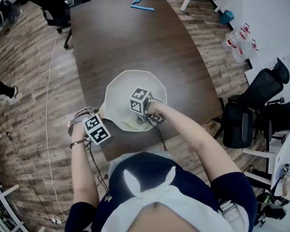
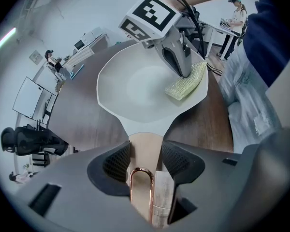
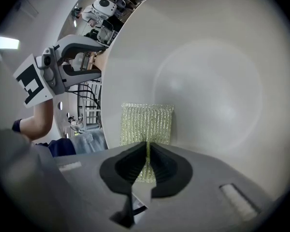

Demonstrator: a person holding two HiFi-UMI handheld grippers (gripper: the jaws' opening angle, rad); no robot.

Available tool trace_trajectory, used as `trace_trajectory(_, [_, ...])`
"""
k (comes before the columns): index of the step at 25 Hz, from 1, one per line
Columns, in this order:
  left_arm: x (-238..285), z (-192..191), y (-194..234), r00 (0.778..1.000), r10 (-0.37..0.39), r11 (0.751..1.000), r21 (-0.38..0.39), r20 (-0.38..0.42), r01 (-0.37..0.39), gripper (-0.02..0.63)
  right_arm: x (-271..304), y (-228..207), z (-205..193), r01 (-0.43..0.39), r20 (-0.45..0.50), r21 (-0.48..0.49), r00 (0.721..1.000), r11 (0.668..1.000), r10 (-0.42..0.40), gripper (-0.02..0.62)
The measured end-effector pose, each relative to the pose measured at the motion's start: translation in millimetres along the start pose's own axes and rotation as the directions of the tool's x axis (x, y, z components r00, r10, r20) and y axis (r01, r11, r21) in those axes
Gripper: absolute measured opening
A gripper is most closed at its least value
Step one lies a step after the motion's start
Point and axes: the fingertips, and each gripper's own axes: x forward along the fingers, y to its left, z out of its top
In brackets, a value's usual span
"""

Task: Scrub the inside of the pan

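Note:
A white pan (image 1: pixel 130 88) sits on the dark wooden table (image 1: pixel 125 37), near its front edge. Its pale handle (image 2: pixel 146 151) runs between the pads of my left gripper (image 2: pixel 146 151), which is shut on it. My right gripper (image 3: pixel 148 146) is shut on a yellow-green scrubbing pad (image 3: pixel 146 123). That pad (image 2: pixel 186 81) lies pressed against the pan's inner wall (image 3: pixel 208 81) on the side near the person. In the head view the right gripper (image 1: pixel 147 120) reaches down into the pan, and the left gripper (image 1: pixel 94 127) is at the pan's near left.
Blue tools (image 1: pixel 141 1) lie at the table's far end. Black office chairs (image 1: pixel 253 110) stand to the right, another chair (image 1: pixel 58 6) at the far left. Clear bottles (image 1: pixel 239 42) rest on the floor at the right. A cable (image 1: pixel 48 105) trails along the floor on the left.

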Motion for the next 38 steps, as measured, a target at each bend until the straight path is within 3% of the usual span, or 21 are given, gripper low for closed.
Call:
trace_trajectory(6, [0, 1, 0, 1.000, 0.004, 1.000, 0.001, -0.003, -0.004, 0.204, 4, 16, 18, -0.043, 0.087, -0.043, 0.995, 0.998, 0.046, 0.024])
trace_trajectory(19, [2, -2, 0, 1.000, 0.001, 1.000, 0.005, -0.007, -0.001, 0.205, 5, 36, 57, -0.004, 0.259, -0.193, 0.964, 0.981, 0.055, 0.025])
trace_trajectory(24, [3, -3, 1, 1.000, 0.000, 1.000, 0.010, -0.012, 0.000, 0.204, 2, 37, 71, 0.088, 0.322, -0.266, 0.947, 0.960, 0.002, 0.024])
trace_trajectory(31, [5, -4, 6, 1.000, 0.006, 1.000, 0.029, -0.017, -0.005, 0.205, -2, 45, 92, 0.323, 0.444, -0.395, 0.887, 0.860, -0.129, 0.025])
trace_trajectory(35, [3, -1, 7, 1.000, 0.010, 0.999, 0.039, -0.024, -0.009, 0.206, -19, 48, 110, 0.521, 0.577, -0.429, 0.787, 0.738, -0.220, 0.024])
trace_trajectory(38, [2, 0, 7, 1.000, 0.014, 0.999, 0.042, -0.020, -0.013, 0.206, -19, 43, 116, 0.616, 0.617, -0.424, 0.733, 0.664, -0.287, 0.025])
